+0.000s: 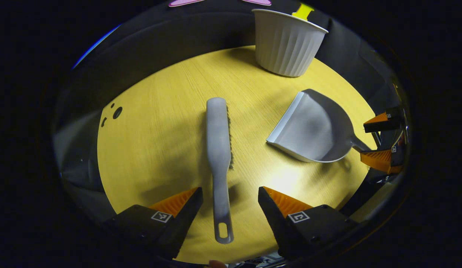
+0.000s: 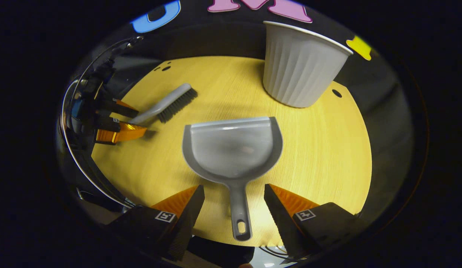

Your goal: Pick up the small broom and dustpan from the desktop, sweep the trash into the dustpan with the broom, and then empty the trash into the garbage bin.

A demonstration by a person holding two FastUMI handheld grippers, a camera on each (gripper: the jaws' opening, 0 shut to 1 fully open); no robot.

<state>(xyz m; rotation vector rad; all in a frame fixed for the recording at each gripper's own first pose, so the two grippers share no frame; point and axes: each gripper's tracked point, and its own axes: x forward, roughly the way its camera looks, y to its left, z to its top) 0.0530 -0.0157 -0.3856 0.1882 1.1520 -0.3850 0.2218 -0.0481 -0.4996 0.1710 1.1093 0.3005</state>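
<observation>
Broom (image 1: 218, 149) flat on the yellow wooden table (image 1: 160, 149), bristles along one side of the head, handle running toward the camera in the left gripper view and ending in a hanging hole between the fingers

Left gripper (image 1: 230, 193) spread wide, one finger on each side of the broom handle, neither finger touching it; seen farther off in the right gripper view (image 2: 136, 117), fingers apart at the handle end of the broom (image 2: 167, 102)

Dustpan (image 2: 233, 149) flat on the table (image 2: 328, 149) just beside the broom, apart from it, open mouth toward the bin, handle with a hanging hole pointing back toward the camera in the right gripper view

Right gripper (image 2: 234, 191) spread wide, fingers flanking the dustpan handle without contact; seen at the edge of the left gripper view (image 1: 365, 139), fingers apart about the handle end of the dustpan (image 1: 313, 128)

White ribbed bin (image 2: 300, 63) upright at the far edge of the table, beyond the dustpan, near its mouth but not touching; also at the top of the left gripper view (image 1: 285, 42)

Small dark holes (image 1: 115, 111) in the tabletop near its far left edge
</observation>
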